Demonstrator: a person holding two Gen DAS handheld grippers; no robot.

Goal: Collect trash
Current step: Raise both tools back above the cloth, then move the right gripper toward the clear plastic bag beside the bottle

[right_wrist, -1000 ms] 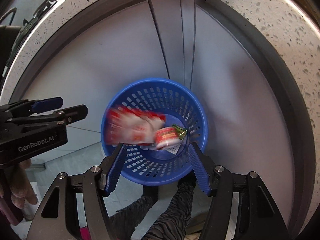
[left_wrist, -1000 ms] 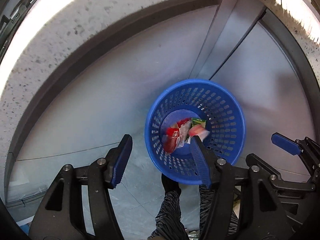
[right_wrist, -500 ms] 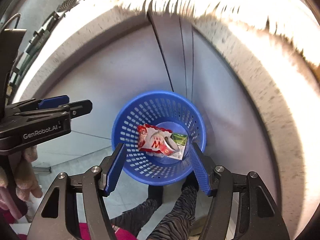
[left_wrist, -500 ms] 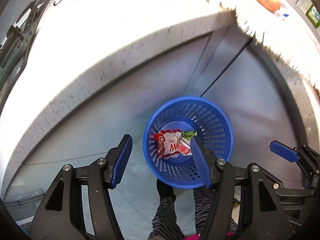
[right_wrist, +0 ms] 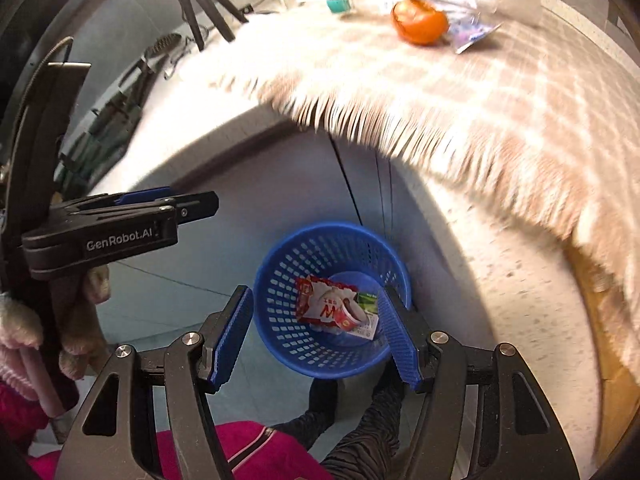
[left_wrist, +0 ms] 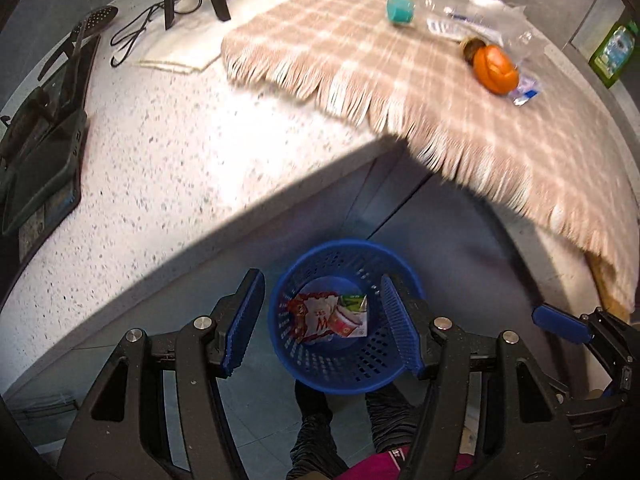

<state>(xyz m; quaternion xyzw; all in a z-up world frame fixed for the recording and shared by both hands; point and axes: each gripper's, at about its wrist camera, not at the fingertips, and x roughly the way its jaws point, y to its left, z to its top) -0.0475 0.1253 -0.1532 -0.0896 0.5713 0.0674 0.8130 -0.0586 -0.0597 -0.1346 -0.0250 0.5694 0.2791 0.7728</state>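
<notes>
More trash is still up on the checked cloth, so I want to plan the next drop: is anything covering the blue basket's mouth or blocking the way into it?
Nothing visible does. The blue basket stands open-topped on the floor below the counter edge, holding only a red-and-white wrapper and a small green packet at its bottom. Both open claws, left claw and right claw, hang above it empty.

Part of the far rim of the blue basket (left_wrist: 320, 254) is covered by the right-hand jaw of the left gripper (left_wrist: 322, 326). The small green packet (right_wrist: 367, 300) in the basket is partly hidden under the red and white wrapper (right_wrist: 326, 308), whose print is too small to be read. Beyond the jaws, the fringed cloth (right_wrist: 500, 92) and the clear plastic wrappers (right_wrist: 472, 24) on the table (left_wrist: 168, 152) are smeared by blur. The right gripper (right_wrist: 316, 332) is cut off by the bottom edge.
</notes>
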